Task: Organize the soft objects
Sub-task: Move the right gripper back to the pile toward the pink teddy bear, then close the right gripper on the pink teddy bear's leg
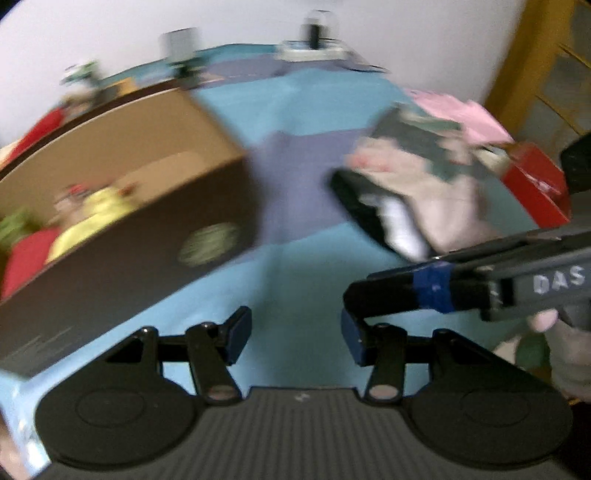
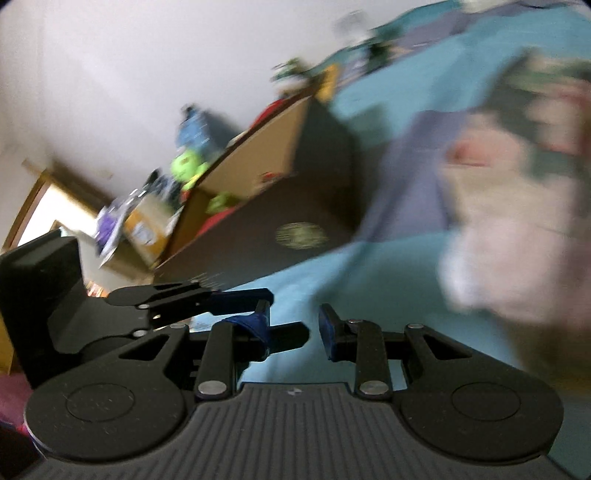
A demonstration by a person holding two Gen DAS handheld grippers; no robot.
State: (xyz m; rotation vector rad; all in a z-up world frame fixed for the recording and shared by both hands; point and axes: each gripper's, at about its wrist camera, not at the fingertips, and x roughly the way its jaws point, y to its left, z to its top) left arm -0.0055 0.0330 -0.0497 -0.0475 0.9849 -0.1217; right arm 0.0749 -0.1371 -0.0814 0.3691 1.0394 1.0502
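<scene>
A: What covers the bed (image 1: 295, 258)?

B: A blue sheet with purple patches, blurred in both views.

A: And behind it?

B: A plain white wall (image 1: 221, 22). A few small things stand along the far edge, one a dark upright item on a pale base (image 1: 314, 44), too smeared to name.

A: Anything at the right?

B: A yellow wooden frame (image 1: 524, 48). In the right wrist view, a wooden doorway (image 2: 33, 199) shows at the left.

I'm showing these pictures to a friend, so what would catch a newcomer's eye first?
Probably the big brown cardboard box at left on the blue patchwork bedcover, with red, yellow and green soft toys inside. To its right lies a blurred pale pink plush toy, beside a red box.
</scene>
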